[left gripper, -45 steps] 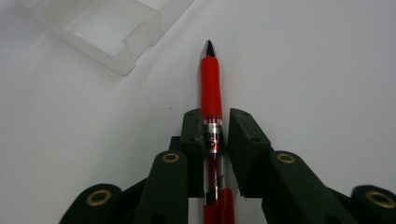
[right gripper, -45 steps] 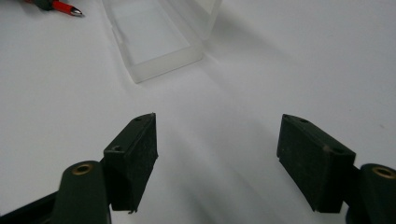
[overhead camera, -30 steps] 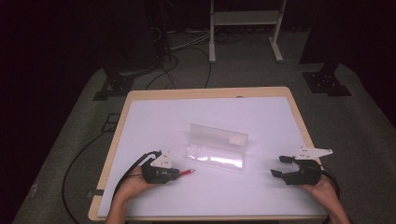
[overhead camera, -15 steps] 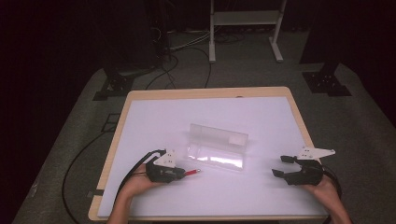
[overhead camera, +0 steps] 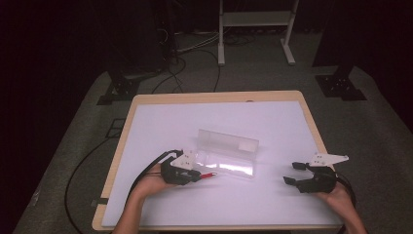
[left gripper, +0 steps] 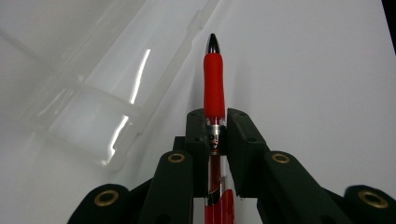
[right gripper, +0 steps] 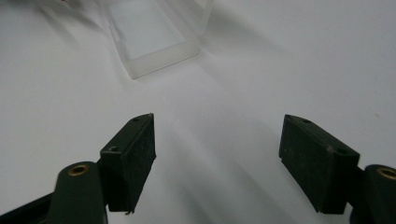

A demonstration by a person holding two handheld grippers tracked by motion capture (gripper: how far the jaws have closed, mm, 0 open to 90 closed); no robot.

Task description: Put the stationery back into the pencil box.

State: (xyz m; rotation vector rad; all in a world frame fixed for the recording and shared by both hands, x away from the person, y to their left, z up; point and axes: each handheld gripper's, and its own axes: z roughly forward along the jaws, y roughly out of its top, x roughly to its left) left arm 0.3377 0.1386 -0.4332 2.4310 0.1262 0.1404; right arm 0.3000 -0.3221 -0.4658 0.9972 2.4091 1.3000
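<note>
A dark room with cables and stand legs on the grey floor is surrounding the counter (overhead camera: 146, 146), whose white top with a wooden rim is carrying a clear plastic case (overhead camera: 228, 152) lying open near its middle. You are holding the left gripper (overhead camera: 197, 176) low at the near left of the case, its jaws clamped on a red pen (left gripper: 213, 86) around the clear barrel just behind the red grip, with the tip pointing past the jaws along the case's near edge. In the left gripper view the pen is sitting just beside the case wall, not yet over the tray. Your right gripper (overhead camera: 290, 173) is waiting well apart to the right of the case, its jaws standing wide apart with nothing between them. You are probably getting ready to lay the pen in the case, so you should be keeping the barrel parallel to the long side, lifting the tip over the low wall before lowering, and releasing only once the pen is resting flat inside. If the light case is sliding, you could be steadying its far end with the free gripper. Compared with half a second ago, hardly anything is differing: both grippers and the case are sitting where they were.
</note>
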